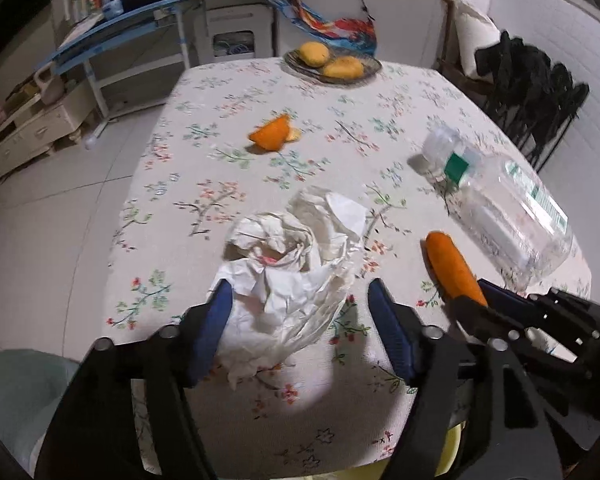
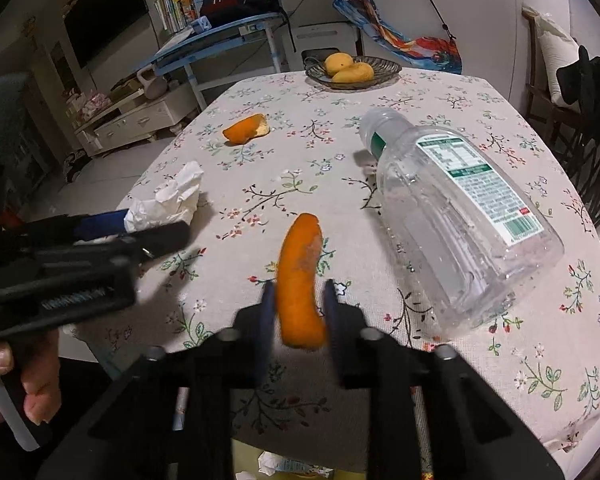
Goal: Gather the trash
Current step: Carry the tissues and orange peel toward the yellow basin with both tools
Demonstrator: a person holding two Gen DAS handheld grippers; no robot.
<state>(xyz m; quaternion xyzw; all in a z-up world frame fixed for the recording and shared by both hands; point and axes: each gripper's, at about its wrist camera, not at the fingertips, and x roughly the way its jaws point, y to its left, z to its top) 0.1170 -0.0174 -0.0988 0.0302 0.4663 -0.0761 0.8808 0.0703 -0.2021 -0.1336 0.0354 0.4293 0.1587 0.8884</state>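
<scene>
Right wrist: bin contents (image 2: 288, 466) below table (image 2: 440, 92)

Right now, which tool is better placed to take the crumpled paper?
Left. Its open fingers already sit on either side of the crumpled paper, so the left tool likely only needs to close. The right tool is busy, shut on an orange peel strip.

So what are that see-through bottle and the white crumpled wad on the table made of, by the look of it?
The bottle looks like thin clear plastic: glossy, see-through, ribbed near the base, with a printed green and white label. The white wad looks like tissue or thin paper: matte, with soft creases and torn edges; which of the two is hard to say.
</scene>
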